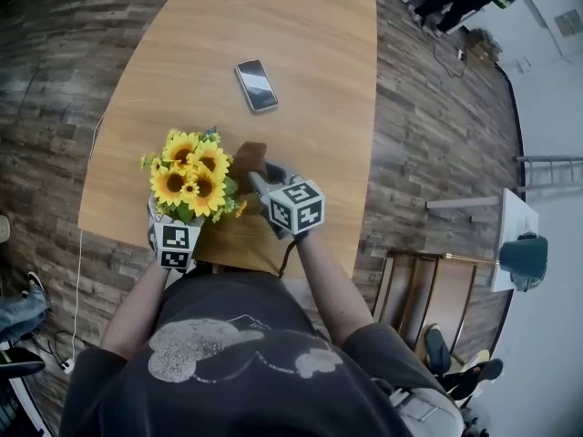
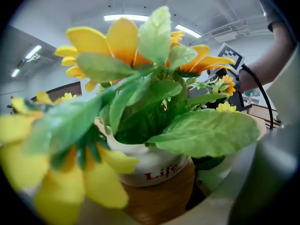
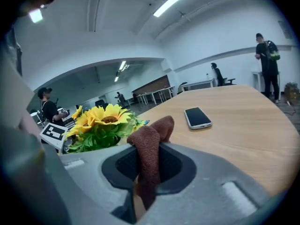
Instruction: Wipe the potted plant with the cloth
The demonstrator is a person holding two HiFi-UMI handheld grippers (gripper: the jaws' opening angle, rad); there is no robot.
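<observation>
The potted plant [image 1: 191,178] has yellow sunflowers and green leaves in a white pot [image 2: 150,165]. It stands near the table's front edge. My left gripper [image 1: 170,224] reaches in under the blooms with its jaws set wide around the pot [image 2: 154,184]. Flowers hide the left finger, and the right finger [image 2: 222,172] lies by the pot's side. Just right of the plant, my right gripper [image 1: 261,185] is shut on a brown cloth [image 3: 149,142]. The cloth [image 1: 248,158] sticks up past the jaws, close to the flowers [image 3: 101,118].
A black phone [image 1: 256,86] lies face up in the middle of the wooden table [image 1: 310,53], also seen as the phone [image 3: 198,117] beyond the cloth. A wooden chair [image 1: 410,289] stands right of me. One person [image 3: 268,62] stands past the table's far end.
</observation>
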